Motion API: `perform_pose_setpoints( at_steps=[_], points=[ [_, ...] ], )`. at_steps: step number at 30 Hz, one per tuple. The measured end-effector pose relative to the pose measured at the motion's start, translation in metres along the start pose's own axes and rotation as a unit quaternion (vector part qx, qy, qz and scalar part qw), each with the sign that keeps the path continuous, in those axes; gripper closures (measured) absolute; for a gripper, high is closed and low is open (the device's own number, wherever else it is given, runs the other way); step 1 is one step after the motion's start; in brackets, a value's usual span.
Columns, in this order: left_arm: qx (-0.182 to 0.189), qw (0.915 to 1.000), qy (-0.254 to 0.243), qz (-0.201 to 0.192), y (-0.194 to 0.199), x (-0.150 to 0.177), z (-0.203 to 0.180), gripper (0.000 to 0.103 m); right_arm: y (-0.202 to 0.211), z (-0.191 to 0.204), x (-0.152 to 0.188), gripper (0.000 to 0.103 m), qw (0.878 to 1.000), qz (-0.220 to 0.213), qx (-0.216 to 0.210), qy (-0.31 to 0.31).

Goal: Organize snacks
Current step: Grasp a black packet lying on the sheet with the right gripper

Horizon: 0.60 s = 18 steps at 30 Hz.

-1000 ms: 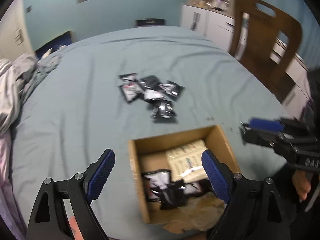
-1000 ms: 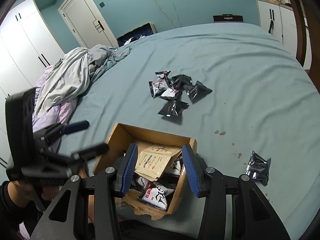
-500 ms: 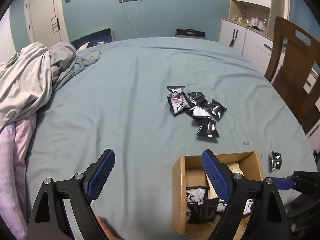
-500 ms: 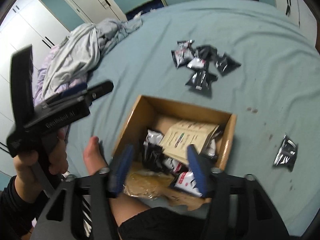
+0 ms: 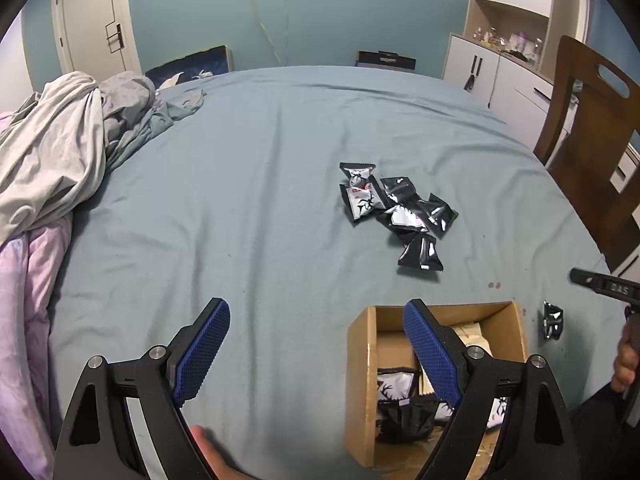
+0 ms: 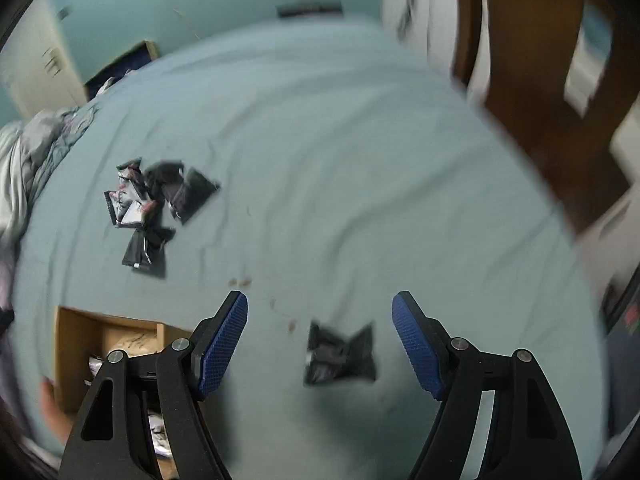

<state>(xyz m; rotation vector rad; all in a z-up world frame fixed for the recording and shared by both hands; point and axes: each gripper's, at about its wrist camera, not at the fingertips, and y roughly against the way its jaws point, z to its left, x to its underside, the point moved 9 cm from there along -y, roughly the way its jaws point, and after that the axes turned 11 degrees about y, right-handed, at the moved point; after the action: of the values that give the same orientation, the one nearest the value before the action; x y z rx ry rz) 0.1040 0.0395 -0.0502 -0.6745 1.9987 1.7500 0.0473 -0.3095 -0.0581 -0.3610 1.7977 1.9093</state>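
The right hand-held gripper [image 6: 320,332] hangs over the bed with its blue-padded fingers [image 6: 222,344] spread wide and empty. Between them, on the sheet, lies a single black foil snack packet [image 6: 340,356], apart from both pads; the view is smeared by motion blur, so its print cannot be read. To the left of the left finger sits the open brown cardboard box [image 6: 80,336], partly hidden behind that finger.

The left hand-held gripper [image 5: 316,344] is likewise spread wide with nothing between its blue textured pads [image 5: 202,354]. It hovers above the blue-grey bed sheet [image 5: 260,208], and its right finger overlaps the near left part of the box [image 5: 362,380]. Inside the box lie several black-and-white snack packets [image 5: 394,386] and a pale printed paper pouch [image 5: 474,334]. Just to the right of the box, on the sheet, rests the lone black packet [image 5: 553,319]. Farther up the bed, well apart from the box, is a loose cluster of black foil snack packets [image 5: 396,208], some overlapping, one lying nearest the box [image 5: 420,254].

At the left edge lies a heap of crumpled grey and pink bedding [image 5: 52,152]. A brown wooden chair [image 5: 592,140] stands beside the bed on the right, with white cabinets [image 5: 480,68] behind it against the teal wall.
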Motion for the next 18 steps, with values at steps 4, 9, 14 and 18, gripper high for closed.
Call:
perform_pose_setpoints(
  at_steps=[4,9,14,18],
  points=[
    [-0.001,1.0000,-0.010,0.001,-0.002,0.002,-0.004,0.013,-0.033,-0.006,0.001,0.029,0.998,0.064,0.017,-0.016],
    [0.003,0.9998,-0.015,0.010,-0.004,0.006,-0.009,0.013,-0.075,0.001,0.014,0.029,0.988,0.153,0.022,-0.001],
    [-0.007,0.9996,-0.025,0.014,-0.008,0.009,-0.011,0.013,-0.102,0.000,0.024,0.029,0.979,0.203,0.020,0.005],
    [-0.014,0.9994,-0.031,0.013,-0.009,0.011,-0.011,0.013,-0.118,0.002,0.026,0.049,0.975,0.218,0.028,0.027]
  ],
)
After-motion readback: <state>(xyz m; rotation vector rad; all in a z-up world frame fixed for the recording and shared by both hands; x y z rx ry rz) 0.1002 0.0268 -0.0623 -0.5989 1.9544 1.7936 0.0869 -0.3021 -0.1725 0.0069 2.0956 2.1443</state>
